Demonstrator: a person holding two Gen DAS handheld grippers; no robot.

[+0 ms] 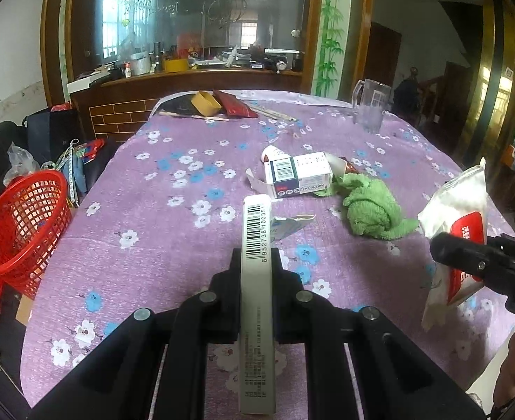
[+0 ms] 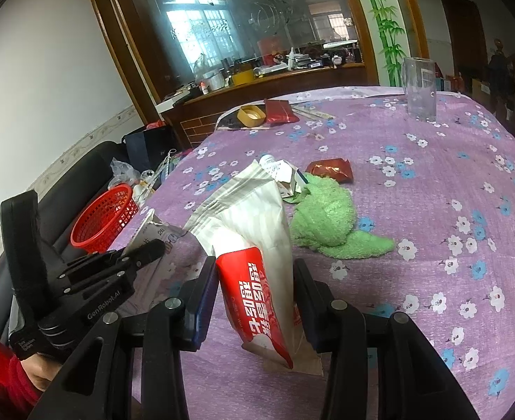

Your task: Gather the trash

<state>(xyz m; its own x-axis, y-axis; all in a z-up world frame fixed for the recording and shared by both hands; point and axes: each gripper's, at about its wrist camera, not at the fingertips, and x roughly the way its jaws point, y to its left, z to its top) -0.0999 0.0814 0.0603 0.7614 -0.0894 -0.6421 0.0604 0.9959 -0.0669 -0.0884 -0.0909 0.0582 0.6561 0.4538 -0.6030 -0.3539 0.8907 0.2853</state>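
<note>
My left gripper [image 1: 257, 259] is shut on a long narrow white box [image 1: 257, 315] with a barcode, which sticks forward above the purple flowered table [image 1: 173, 245]. From the right wrist view, that left gripper [image 2: 152, 246] hangs at the left near the table's edge. My right gripper [image 2: 254, 266] is shut on a white and red snack packet [image 2: 257, 280], held upright off the cloth. It shows at the right edge of the left wrist view too, right gripper [image 1: 450, 255] and packet [image 1: 457, 203]. A red mesh basket [image 1: 22, 224] [image 2: 107, 217] stands beside the table's left edge.
An open white carton [image 1: 299, 175], a torn paper scrap [image 1: 289, 224], a green cloth [image 1: 373, 206] [image 2: 327, 220] and a brown wrapper [image 2: 331, 169] lie mid-table. Further back are a clear jug [image 1: 369, 105], a yellow tape roll [image 1: 205, 103] and a red pouch [image 1: 233, 105].
</note>
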